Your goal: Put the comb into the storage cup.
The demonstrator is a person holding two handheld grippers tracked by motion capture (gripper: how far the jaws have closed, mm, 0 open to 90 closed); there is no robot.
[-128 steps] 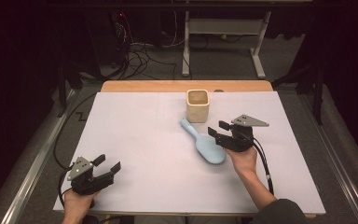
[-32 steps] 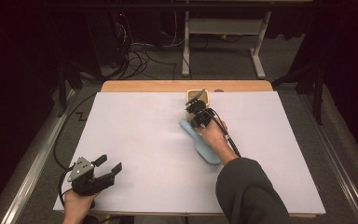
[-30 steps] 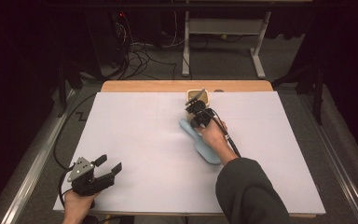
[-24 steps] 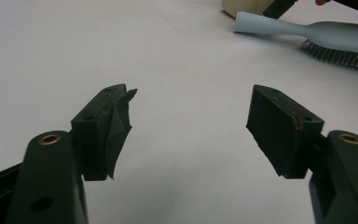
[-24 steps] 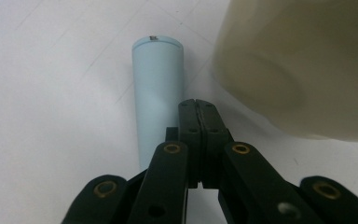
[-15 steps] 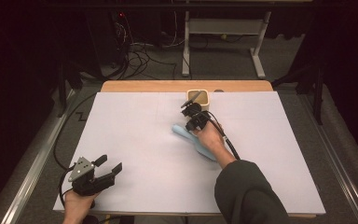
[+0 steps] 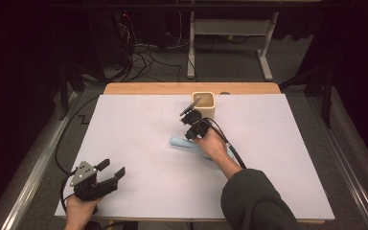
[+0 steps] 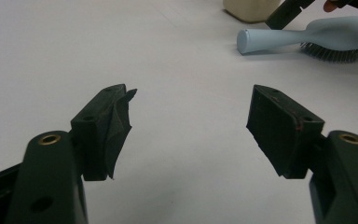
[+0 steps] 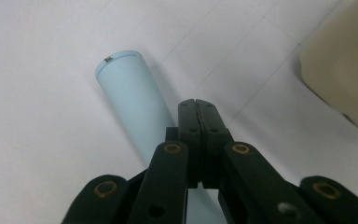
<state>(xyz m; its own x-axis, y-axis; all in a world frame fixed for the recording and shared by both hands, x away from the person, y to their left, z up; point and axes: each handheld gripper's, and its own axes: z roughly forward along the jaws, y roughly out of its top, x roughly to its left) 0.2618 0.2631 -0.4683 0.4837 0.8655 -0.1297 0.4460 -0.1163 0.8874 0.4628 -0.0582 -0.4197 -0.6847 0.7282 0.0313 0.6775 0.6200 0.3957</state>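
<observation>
Over the handle of the light blue hairbrush [image 9: 135,107], the right gripper [image 9: 198,105] has its jaws pressed together with nothing between them. The brush lies flat on the white table [image 7: 139,124], near the beige cup [image 7: 204,103]. The left gripper [image 8: 191,126] gapes empty, well apart.

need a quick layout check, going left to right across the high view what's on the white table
left hand-held gripper → end of the blue hairbrush handle → right hand-held gripper, jaws shut → beige cup
</observation>
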